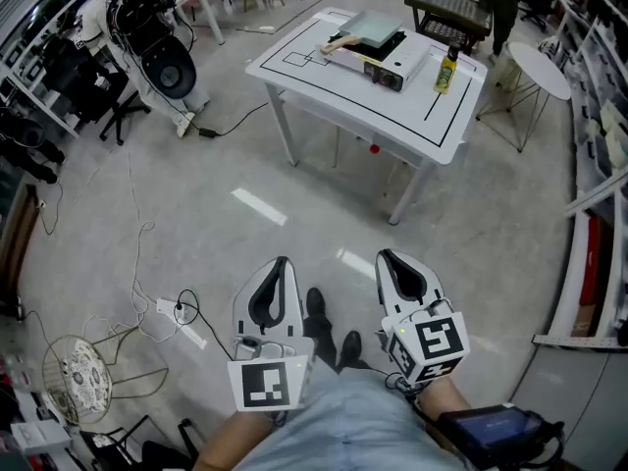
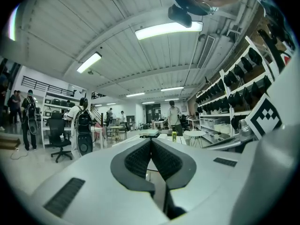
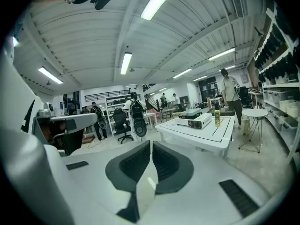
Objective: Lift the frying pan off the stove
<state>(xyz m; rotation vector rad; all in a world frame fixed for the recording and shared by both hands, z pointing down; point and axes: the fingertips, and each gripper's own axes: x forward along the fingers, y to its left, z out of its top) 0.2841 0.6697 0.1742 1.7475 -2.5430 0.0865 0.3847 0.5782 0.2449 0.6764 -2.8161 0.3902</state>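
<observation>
The square grey frying pan [image 1: 373,29] with a pale wooden handle [image 1: 339,43] rests on a portable stove [image 1: 392,65] on the white table [image 1: 324,91] far ahead. In the right gripper view the pan [image 3: 192,112] and stove [image 3: 200,121] appear small on that table. My left gripper [image 1: 283,260] and right gripper [image 1: 385,254] are held low in front of the person's body, well short of the table. Both are shut with nothing between the pads. In their own views the left gripper [image 2: 150,140] and right gripper [image 3: 151,143] have their jaw tips touching.
A yellow bottle [image 1: 447,70] stands on the table right of the stove. A small round side table [image 1: 540,70] and a black crate [image 1: 446,10] lie beyond. Cables and a power strip [image 1: 177,312] are on the floor at left. People stand in the background.
</observation>
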